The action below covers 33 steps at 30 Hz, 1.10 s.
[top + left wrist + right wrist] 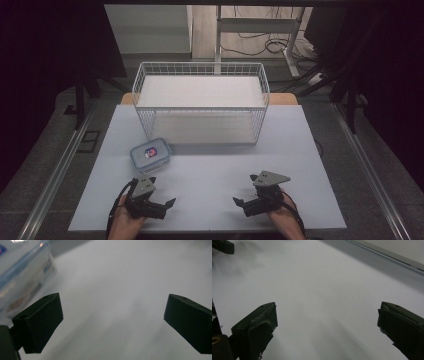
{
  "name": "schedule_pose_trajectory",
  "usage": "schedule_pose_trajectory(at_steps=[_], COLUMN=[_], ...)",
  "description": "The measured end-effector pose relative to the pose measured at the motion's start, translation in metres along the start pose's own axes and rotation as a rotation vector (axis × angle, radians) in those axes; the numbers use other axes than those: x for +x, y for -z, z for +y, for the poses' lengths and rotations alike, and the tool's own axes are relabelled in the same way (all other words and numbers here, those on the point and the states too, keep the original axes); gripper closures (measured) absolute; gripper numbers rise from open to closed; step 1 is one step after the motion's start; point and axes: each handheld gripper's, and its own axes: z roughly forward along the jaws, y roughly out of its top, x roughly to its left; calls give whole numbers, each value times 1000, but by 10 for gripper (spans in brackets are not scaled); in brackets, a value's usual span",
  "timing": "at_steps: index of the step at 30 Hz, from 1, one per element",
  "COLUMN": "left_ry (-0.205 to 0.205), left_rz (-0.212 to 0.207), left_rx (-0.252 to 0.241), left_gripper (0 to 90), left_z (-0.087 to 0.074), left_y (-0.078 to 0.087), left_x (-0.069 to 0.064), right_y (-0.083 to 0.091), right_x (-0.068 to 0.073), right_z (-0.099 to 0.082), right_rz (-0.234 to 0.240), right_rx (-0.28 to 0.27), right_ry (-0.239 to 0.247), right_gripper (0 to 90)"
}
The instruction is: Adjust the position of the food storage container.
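A small clear plastic container (150, 154) with a blue-rimmed lid and a label sits on the white table, front left of the wire basket. My left gripper (162, 191) rests near the table's front edge, just below and right of the container, open and empty. In the left gripper view the container (22, 272) stands close at the upper left, beyond the left jaw, and the left gripper (112, 307) has bare table between its jaws. My right gripper (245, 189) lies at the front right, also open and empty, pointing toward the left one. The right gripper (325, 315) spans only table.
A white wire basket (200, 67) with a flat white shelf inside stands at the back middle of the table (210, 170). The table's edge (387, 257) runs across the upper right of the right gripper view. A tip of the left gripper (223, 246) shows at its top left.
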Motion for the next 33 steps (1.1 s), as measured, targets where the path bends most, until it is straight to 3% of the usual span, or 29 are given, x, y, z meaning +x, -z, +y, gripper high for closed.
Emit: schedule_pose_trajectory(at_steps=[3, 5, 10, 13, 18, 23, 25, 30, 32, 33], left_ry=[29, 22, 13, 41, 36, -10, -13, 8, 39, 39], left_rz=[-8, 1, 31, -9, -5, 9, 2, 19, 20, 20], left_rx=[9, 17, 48, 27, 41, 60, 40, 2, -30, -30], left_gripper=[26, 25, 8, 9, 63, 170, 287, 449, 575, 632], left_z=[0, 0, 1, 3, 5, 10, 13, 25, 31, 31], left_y=[0, 0, -2, -1, 0, 0, 2, 5, 8, 8], left_x=[3, 4, 4, 6, 8, 6, 8, 24, 37, 37], right_y=[0, 1, 1, -1, -3, -2, -2, -1, -3, -3], right_x=[-3, -4, -5, -5, -4, -4, -4, -4, -5, -5], right_z=[1, 2, 2, 1, 1, 3, 3, 4, 4, 4], right_rz=[0, -32, -49, -54, -58, -54, -57, -72, -72, -72], right_rx=[-20, -41, -53, -42, -32, -42, -49, -59, -59, -59], right_ry=[-8, -15, -36, -25, -17, -39, -45, -43, -45, -45], right_gripper=[19, 11, 7, 7, 7, 0, 0, 0, 0, 0])
